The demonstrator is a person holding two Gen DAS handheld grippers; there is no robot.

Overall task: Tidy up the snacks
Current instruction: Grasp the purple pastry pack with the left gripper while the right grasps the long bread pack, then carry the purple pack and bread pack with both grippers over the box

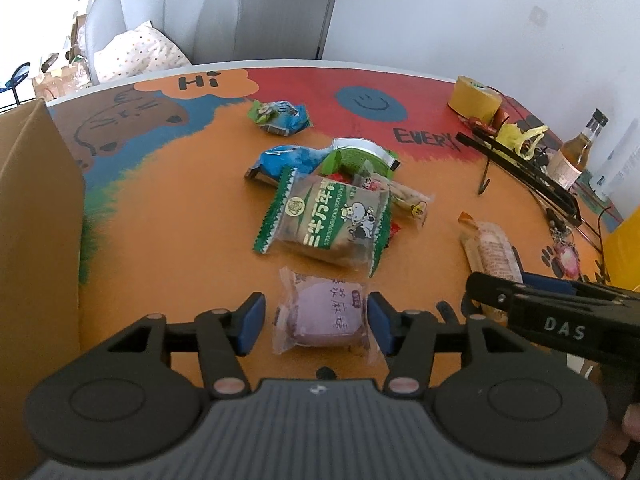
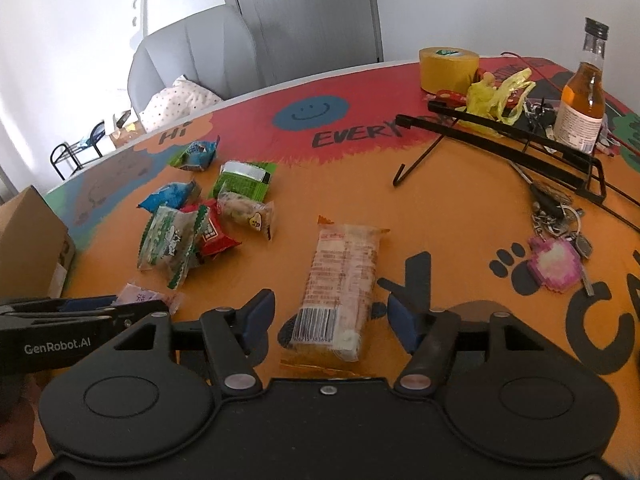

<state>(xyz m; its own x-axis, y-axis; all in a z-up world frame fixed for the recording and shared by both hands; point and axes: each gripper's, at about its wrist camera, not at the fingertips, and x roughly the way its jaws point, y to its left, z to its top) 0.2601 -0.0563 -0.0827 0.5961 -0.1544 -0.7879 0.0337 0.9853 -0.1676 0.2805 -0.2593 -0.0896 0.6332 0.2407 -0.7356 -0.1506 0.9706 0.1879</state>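
I have both grippers set wide, each straddling a snack without gripping it: the left gripper (image 1: 316, 322) around the purple pastry packet (image 1: 320, 320), the right gripper (image 2: 330, 320) around the long orange-ended packet (image 2: 340, 292). Both lie near me on the surface (image 1: 180, 220), the remaining snacks heaped farther off. Next I judge I must close, lift, and carry toward the cardboard box (image 1: 36, 216) at left.
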